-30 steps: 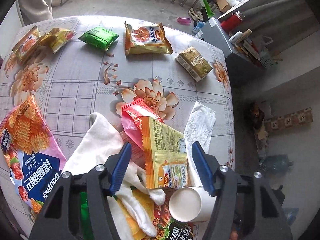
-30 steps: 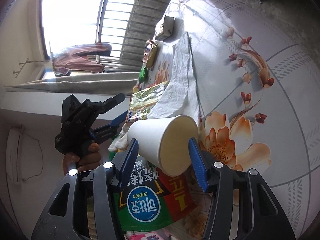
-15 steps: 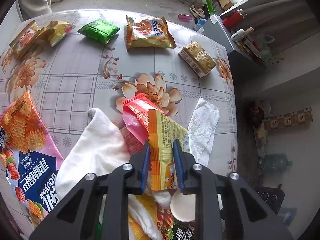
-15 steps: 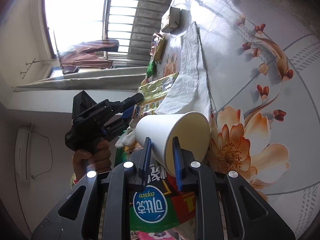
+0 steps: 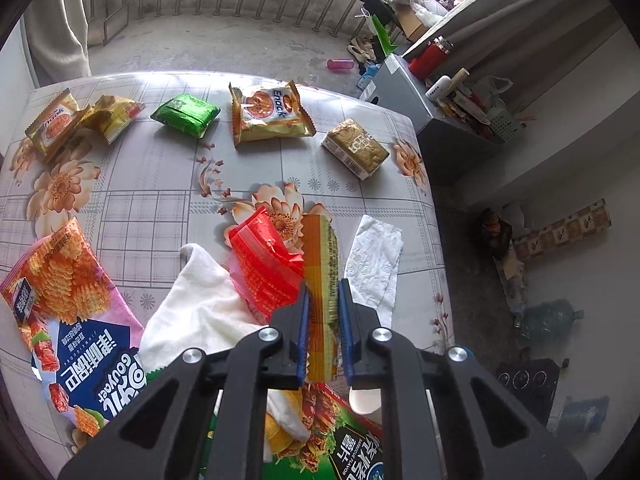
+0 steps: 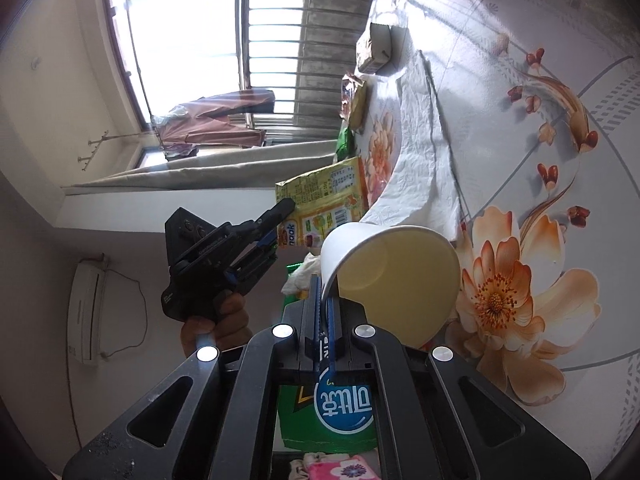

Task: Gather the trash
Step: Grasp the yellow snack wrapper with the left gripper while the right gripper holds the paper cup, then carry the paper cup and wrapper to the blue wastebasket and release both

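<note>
- Chip bag (image 5: pixel 76 320), pink and blue: lies flat at the left table edge, well left of the left gripper.
- Two small snack packs (image 5: pixel 52 120) (image 5: pixel 114 116): far left corner of the table (image 5: pixel 160 184), touching each other.
- Green packet (image 5: pixel 186 114): far side, apart from both grippers.
- White cloth (image 5: pixel 200 312): crumpled just left of the left gripper, partly under a red wrapper (image 5: pixel 264 264).
- Enaak pack (image 5: pixel 268 112): far side, centre, lying flat.
- Left gripper (image 5: pixel 323 336): jaws narrow and closing, pads pressed on both faces of a yellow wrapper (image 5: pixel 320 276); the wrapper stands edge-on between the blue pads and pokes out beyond the tips, above the table. In the right wrist view the same wrapper (image 6: pixel 324 204) hangs from this gripper (image 6: pixel 280 216), clear of the table, with a hand (image 6: pixel 212 324) on the grip.
- Gold box (image 5: pixel 356 148): far right of the table, on its own.
- Tissue (image 5: pixel 376 264): flat, just right of the left gripper's tips.
- Right gripper (image 6: pixel 325 316): jaws drawn fully together, pinching the rim wall of a paper cup (image 6: pixel 400 276); the cup lies on its side, mouth toward the camera, directly ahead of the tips and leaning to their right.
- Green bag (image 6: pixel 332 408): lies under the right gripper, beneath the cup.
</note>
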The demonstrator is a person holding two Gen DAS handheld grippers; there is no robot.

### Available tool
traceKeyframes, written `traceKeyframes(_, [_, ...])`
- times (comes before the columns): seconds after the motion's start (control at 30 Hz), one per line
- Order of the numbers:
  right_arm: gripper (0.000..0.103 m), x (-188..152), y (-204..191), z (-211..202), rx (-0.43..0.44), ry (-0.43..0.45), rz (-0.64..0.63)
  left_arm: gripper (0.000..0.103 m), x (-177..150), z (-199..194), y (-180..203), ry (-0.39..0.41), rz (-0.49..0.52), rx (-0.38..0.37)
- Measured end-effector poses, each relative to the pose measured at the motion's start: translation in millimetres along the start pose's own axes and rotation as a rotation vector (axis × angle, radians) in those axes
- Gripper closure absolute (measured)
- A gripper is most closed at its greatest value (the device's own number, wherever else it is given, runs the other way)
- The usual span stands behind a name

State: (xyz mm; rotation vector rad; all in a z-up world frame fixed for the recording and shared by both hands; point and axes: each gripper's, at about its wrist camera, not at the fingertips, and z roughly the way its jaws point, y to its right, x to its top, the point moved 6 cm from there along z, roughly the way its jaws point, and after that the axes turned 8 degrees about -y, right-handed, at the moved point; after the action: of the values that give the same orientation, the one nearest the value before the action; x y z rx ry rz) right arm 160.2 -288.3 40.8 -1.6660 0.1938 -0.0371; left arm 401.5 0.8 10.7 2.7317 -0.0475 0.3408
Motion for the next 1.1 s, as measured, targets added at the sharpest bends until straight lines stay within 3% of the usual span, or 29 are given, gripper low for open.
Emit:
traceKeyframes(0.37, [0.102,-17.1,-24.2,-25.9,0.036,0.050,-0.042,0.094,-22.7,-49.6,34.9,0.138,0.102,-0.054])
traceKeyframes(0.57, [0.102,-33.4,-34.8,-54.5,0.041,0.123,-0.074,0.095,-40.2,-80.3,62.1,0.211,0.191,-0.117])
traceKeyframes(0.73, [0.102,-48.8,-36.6,-79.4,0.029,0.188,-0.086,0.096,-49.9,-95.9,83.3,0.263,0.266,-0.126])
traceKeyframes(1.1, [0.102,-75.1,-29.3,-130.1,0.050,0.326,-0.096,0.097,-76.3,-98.8,129.5,0.254,0.315,-0.186])
